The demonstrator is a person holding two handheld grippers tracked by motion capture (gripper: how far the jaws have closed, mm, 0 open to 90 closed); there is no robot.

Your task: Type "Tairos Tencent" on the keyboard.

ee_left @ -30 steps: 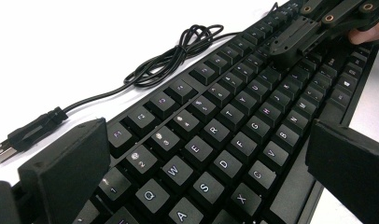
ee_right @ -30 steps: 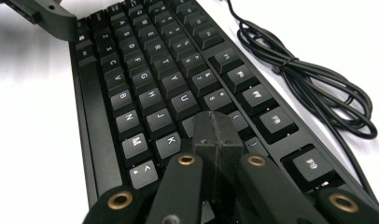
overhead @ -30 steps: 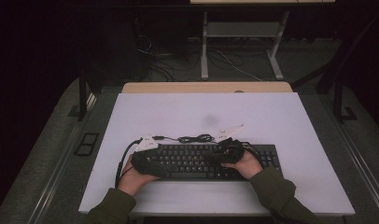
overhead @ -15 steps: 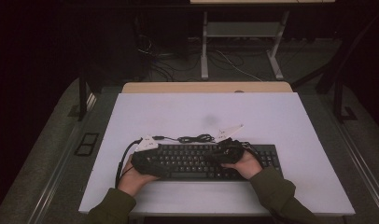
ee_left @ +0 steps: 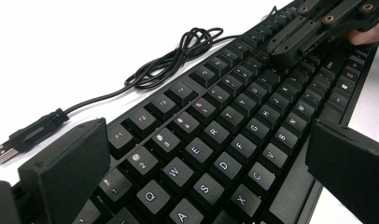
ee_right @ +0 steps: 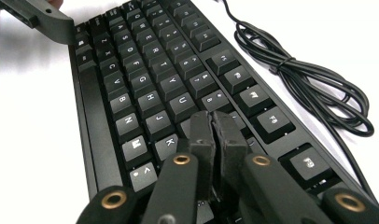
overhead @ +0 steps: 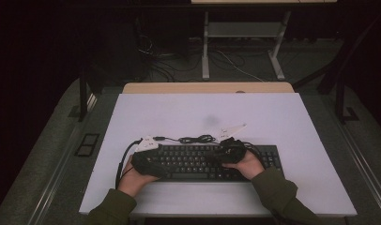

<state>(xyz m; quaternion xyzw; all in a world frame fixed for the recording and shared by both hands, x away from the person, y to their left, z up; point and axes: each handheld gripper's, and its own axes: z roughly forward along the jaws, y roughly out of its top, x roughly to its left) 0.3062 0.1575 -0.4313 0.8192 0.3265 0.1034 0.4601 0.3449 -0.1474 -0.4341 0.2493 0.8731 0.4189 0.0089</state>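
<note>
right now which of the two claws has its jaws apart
The left claw: its jaws stand wide apart over the keyboard. The right claw has its jaws together, tips on the keys.

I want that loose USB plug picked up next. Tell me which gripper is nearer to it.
Left. The left gripper sits at the keyboard's left end, with the USB plug just beyond its left jaw. The right gripper rests on the keys farther right.

Wearing olive-green sleeves on both forearms. Carrying black left tongs and black right tongs, each bearing blocky matte pads on slim black link arms showing brass-coloured rivets, trailing a black cable, and topped by a pale three-cornered plate.
</note>
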